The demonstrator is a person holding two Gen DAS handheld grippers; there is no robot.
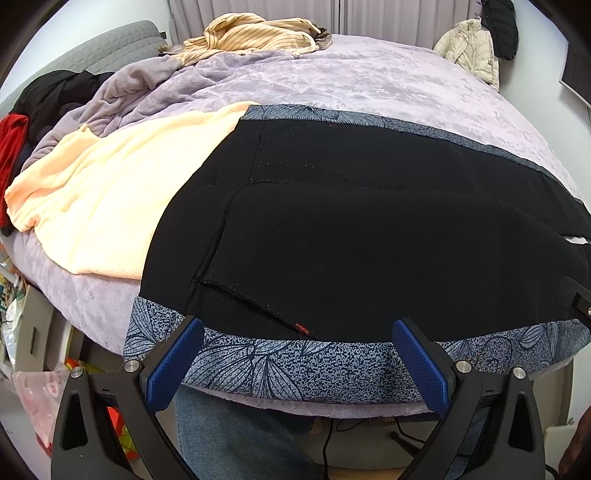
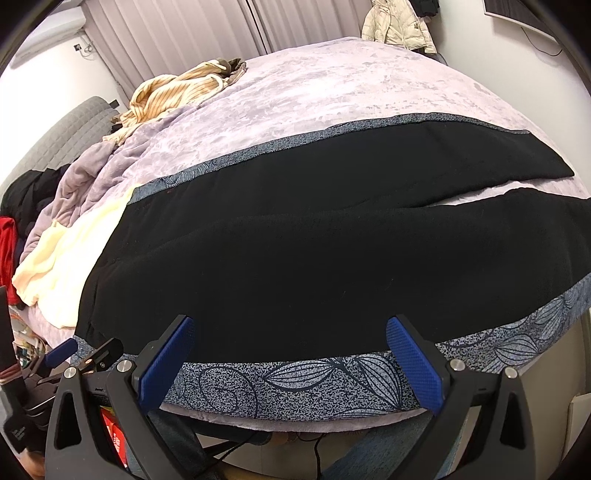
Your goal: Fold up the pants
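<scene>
Black pants (image 1: 369,236) lie spread flat on a blue leaf-patterned cloth (image 1: 295,365) at the near edge of the bed. The waist end with a small red tag (image 1: 302,328) is at the left; the two legs run to the right and part there (image 2: 480,192). My left gripper (image 1: 297,343) is open and empty, just in front of the pants' near edge. My right gripper (image 2: 290,341) is open and empty, also at the near edge. The left gripper shows at the lower left of the right wrist view (image 2: 79,354).
The lilac bedspread (image 1: 369,81) covers the bed. A cream blanket (image 1: 110,199) lies left of the pants. A striped beige garment (image 1: 251,35) lies at the far side. Black and red clothes (image 1: 22,122) pile at the left. A white jacket (image 1: 471,51) hangs at the back right.
</scene>
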